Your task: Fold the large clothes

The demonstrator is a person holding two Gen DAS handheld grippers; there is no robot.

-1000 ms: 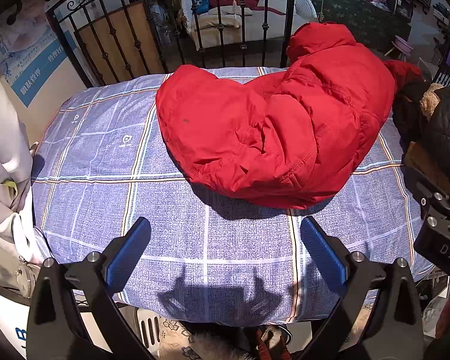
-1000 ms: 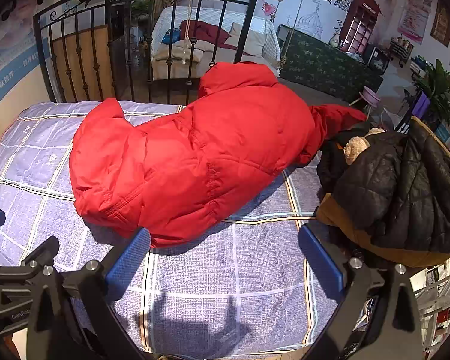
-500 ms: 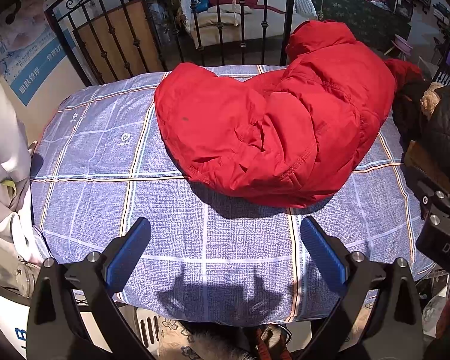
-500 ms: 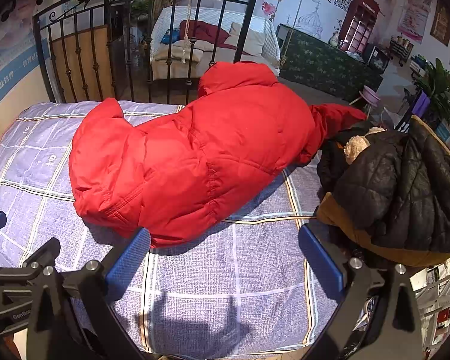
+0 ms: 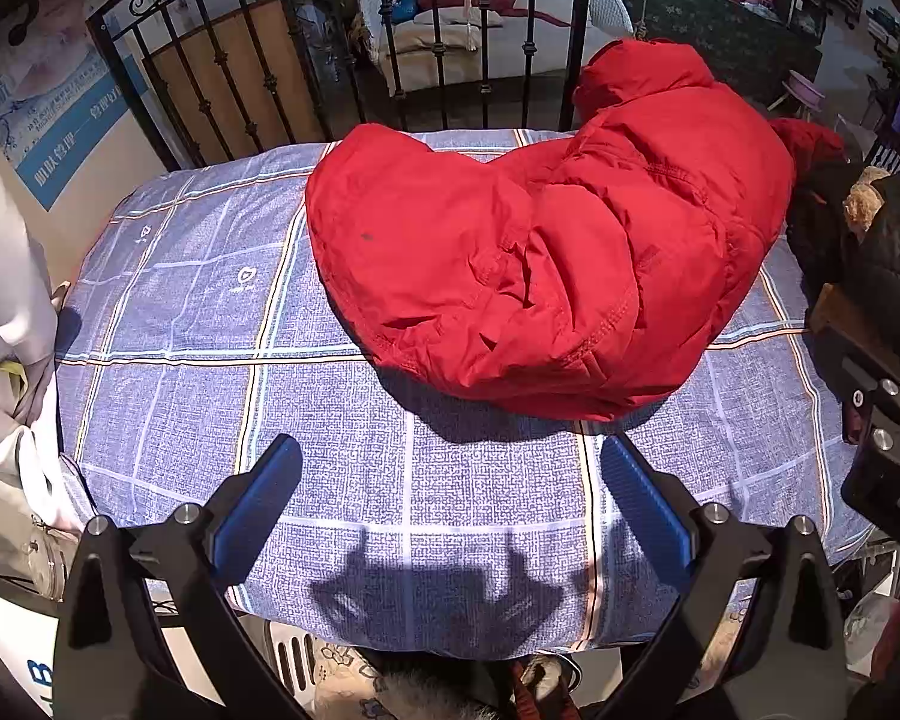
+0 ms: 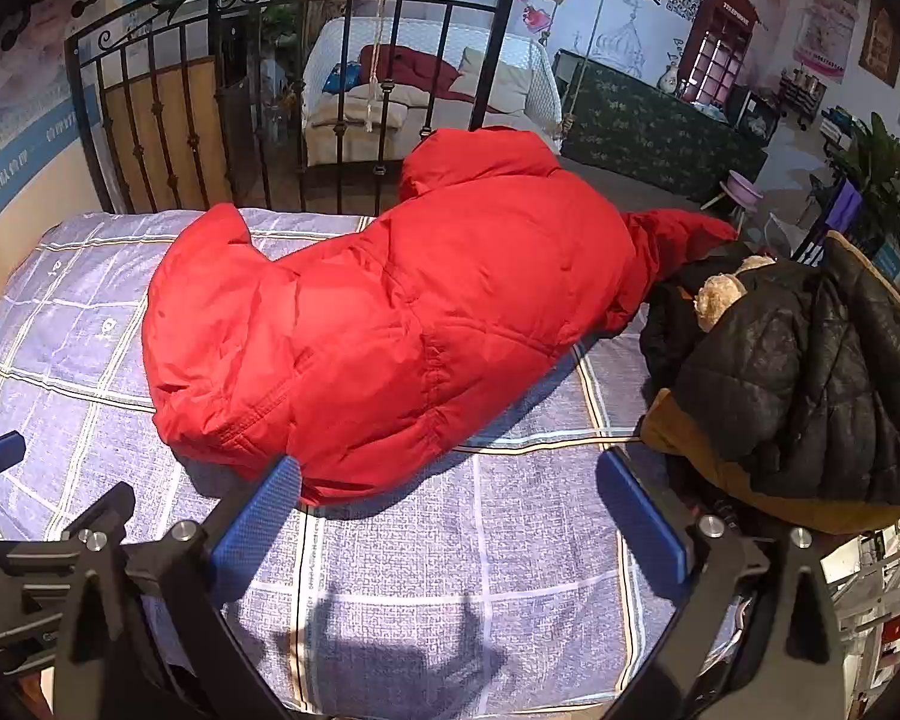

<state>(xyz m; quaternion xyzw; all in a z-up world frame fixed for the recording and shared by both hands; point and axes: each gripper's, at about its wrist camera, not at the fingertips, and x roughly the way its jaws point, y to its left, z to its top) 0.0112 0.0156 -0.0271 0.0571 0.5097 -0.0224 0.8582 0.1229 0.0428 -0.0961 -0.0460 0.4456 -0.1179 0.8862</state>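
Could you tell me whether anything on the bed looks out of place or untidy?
Yes: the red padded jacket lies bunched in a rumpled heap on the checked sheet, not spread flat. A small dark spot marks its left part. Both grippers are open and empty.

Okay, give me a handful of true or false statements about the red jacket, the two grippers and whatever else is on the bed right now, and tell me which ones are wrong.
1. The red jacket lies bunched up on the checked sheet. True.
2. The left gripper is shut on the jacket's hem. False: it is open and holds nothing, short of the jacket.
3. The right gripper is open. True.
4. A dark jacket is piled at the right side of the bed. True.
5. The red jacket is already folded into a neat flat rectangle. False: it is a rumpled heap.
6. The dark jacket lies on top of the red one. False: it sits beside it, by the red sleeve.
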